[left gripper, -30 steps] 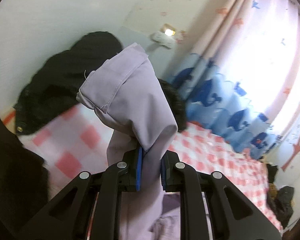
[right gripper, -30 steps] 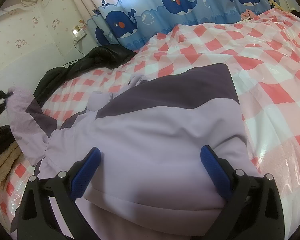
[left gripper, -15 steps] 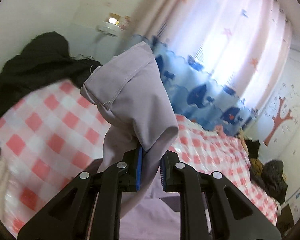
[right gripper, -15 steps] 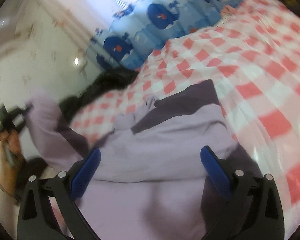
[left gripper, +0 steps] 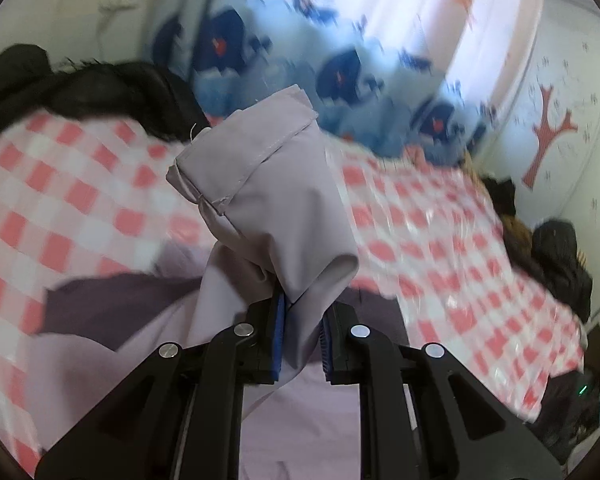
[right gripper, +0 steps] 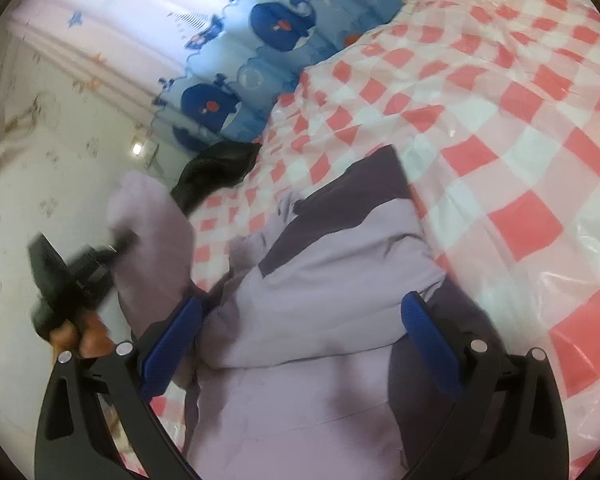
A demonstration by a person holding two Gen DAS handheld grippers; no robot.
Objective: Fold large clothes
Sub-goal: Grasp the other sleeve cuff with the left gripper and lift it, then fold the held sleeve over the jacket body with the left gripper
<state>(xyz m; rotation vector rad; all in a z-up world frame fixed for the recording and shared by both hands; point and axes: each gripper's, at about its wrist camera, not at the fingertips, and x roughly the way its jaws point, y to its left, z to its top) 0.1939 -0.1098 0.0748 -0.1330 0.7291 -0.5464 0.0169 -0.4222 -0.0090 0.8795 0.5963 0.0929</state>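
Left gripper (left gripper: 302,344) pinching a lilac sleeve cuff above a pink-and-white checked bed cover (right gripper: 500,92).

The left gripper's blue pads are pressed onto the hemmed cuff (left gripper: 256,168) of a large lilac jacket with dark purple panels (right gripper: 332,280), the sleeve lifted clear while the jacket's body lies spread on the cover just below. The right gripper (right gripper: 300,324) hovers over the jacket with its jaws spread wide and nothing between the pads (its own view also catches the left gripper, blurred, with a person's fingers (right gripper: 80,336) on its handle). A black garment (right gripper: 216,168) lies at the bed's far edge, near the whale-print blue curtain (right gripper: 268,40).
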